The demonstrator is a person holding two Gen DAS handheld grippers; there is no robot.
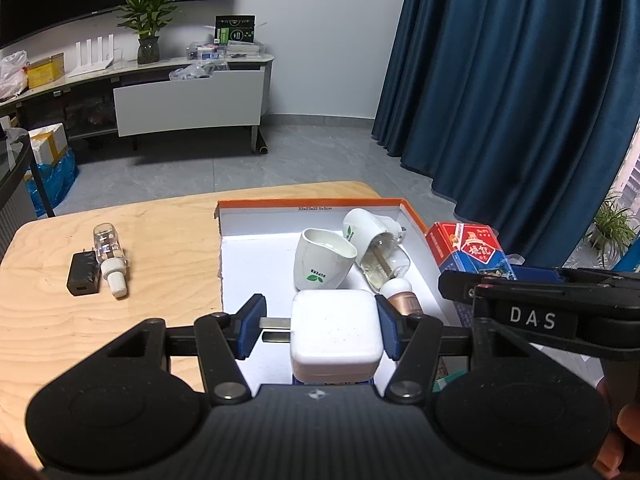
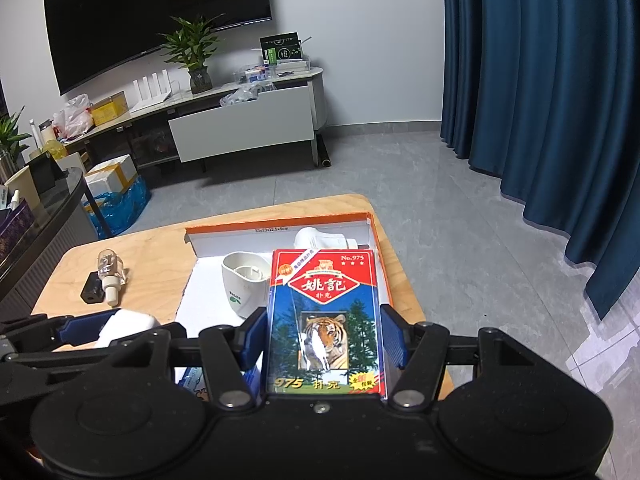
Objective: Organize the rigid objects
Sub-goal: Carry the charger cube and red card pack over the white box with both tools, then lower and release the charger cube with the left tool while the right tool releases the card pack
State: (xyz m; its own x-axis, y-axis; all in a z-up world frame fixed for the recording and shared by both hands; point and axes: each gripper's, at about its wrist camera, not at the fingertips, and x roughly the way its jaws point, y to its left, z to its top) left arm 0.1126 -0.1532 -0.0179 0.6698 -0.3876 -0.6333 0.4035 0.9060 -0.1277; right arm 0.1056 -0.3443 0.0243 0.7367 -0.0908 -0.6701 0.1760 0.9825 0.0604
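Left gripper is clamped on a white plug adapter, prongs pointing left, over the near edge of the orange-rimmed box lid. Right gripper squeezes a tiger playing-card pack above the lid's right edge. Black charger and clear bottle lie touching near the tabletop's left edge.

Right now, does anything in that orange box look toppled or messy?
Yes. In the orange-rimmed box, a clear bottle with its white plug-in holder lies tipped on its side against the upright white cup.
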